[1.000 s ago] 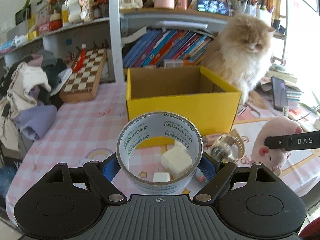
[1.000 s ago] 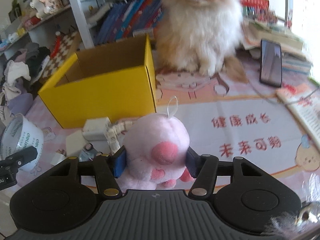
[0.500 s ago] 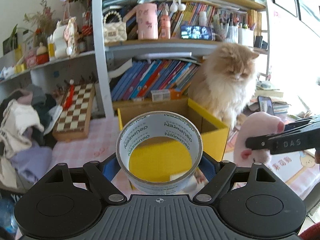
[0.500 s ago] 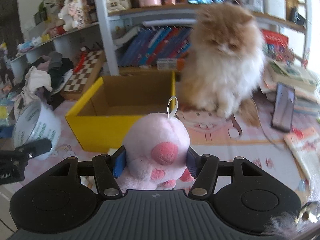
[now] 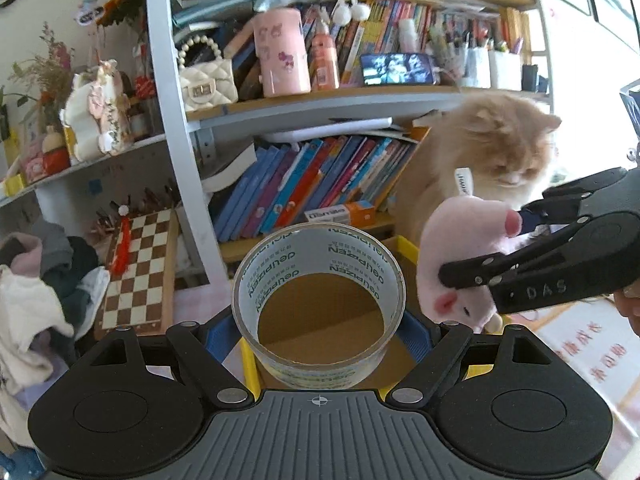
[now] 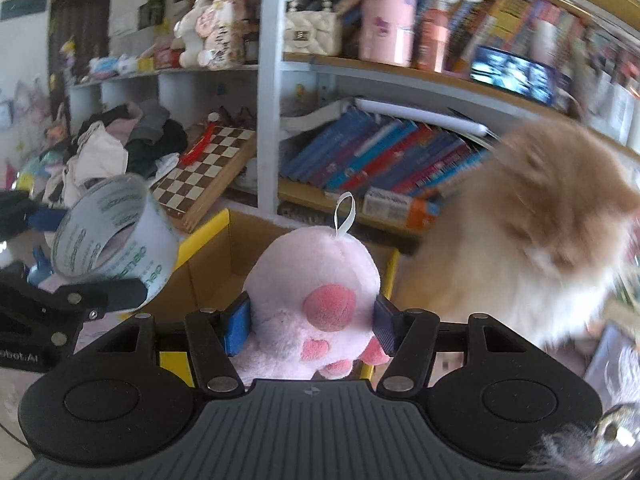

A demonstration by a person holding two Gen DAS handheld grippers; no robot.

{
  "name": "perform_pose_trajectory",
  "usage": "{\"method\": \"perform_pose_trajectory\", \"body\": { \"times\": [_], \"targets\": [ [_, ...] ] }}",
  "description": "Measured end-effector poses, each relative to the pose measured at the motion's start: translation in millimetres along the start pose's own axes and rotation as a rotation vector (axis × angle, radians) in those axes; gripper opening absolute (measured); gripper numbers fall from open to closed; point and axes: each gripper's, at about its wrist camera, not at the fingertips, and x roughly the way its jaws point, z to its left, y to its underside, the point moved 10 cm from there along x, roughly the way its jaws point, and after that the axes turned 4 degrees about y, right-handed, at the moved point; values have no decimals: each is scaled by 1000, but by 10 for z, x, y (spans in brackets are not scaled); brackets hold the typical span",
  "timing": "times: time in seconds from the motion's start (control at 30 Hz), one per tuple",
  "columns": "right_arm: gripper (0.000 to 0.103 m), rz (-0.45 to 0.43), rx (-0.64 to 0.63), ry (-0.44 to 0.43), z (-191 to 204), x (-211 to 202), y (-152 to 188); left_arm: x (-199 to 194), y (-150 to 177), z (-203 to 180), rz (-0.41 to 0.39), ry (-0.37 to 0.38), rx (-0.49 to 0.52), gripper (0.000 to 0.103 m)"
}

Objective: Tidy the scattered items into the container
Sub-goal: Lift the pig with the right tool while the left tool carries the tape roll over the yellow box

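My left gripper (image 5: 318, 334) is shut on a roll of clear packing tape (image 5: 318, 276), held above the yellow cardboard box (image 5: 248, 364), whose brown inside shows through the roll. My right gripper (image 6: 312, 322) is shut on a pink plush toy (image 6: 316, 280) with a white loop, just above the box (image 6: 208, 232). In the left wrist view the pink plush toy (image 5: 460, 248) and right gripper (image 5: 516, 252) hang at the right, close beside the tape. In the right wrist view the tape roll (image 6: 112, 232) sits at the left in the left gripper (image 6: 72, 260).
A fluffy orange cat (image 5: 496, 168) sits right behind the box, close to the plush (image 6: 532, 232). A bookshelf (image 5: 320, 184) stands behind, a chessboard (image 5: 136, 264) leans at the left, and clothes (image 5: 36, 300) are piled at far left.
Both grippers have risen and moved forward over the yellow box with their loads. The loose items on the table have dropped out of view. The plush is now closer to the tape.
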Motion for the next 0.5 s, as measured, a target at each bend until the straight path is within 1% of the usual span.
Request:
{"method": "perform_pose_trajectory", "body": {
  "times": [0.2, 0.37, 0.5],
  "targets": [
    [59, 33, -155, -60, 29, 525, -131, 515, 20, 79, 105, 6, 49, 84],
    [60, 90, -332, -121, 106, 920, -79, 903, 153, 79, 219, 25, 106, 84],
    [60, 156, -430, -172, 144, 1189, 16, 1159, 236, 38, 294, 41, 148, 84]
  ]
}}
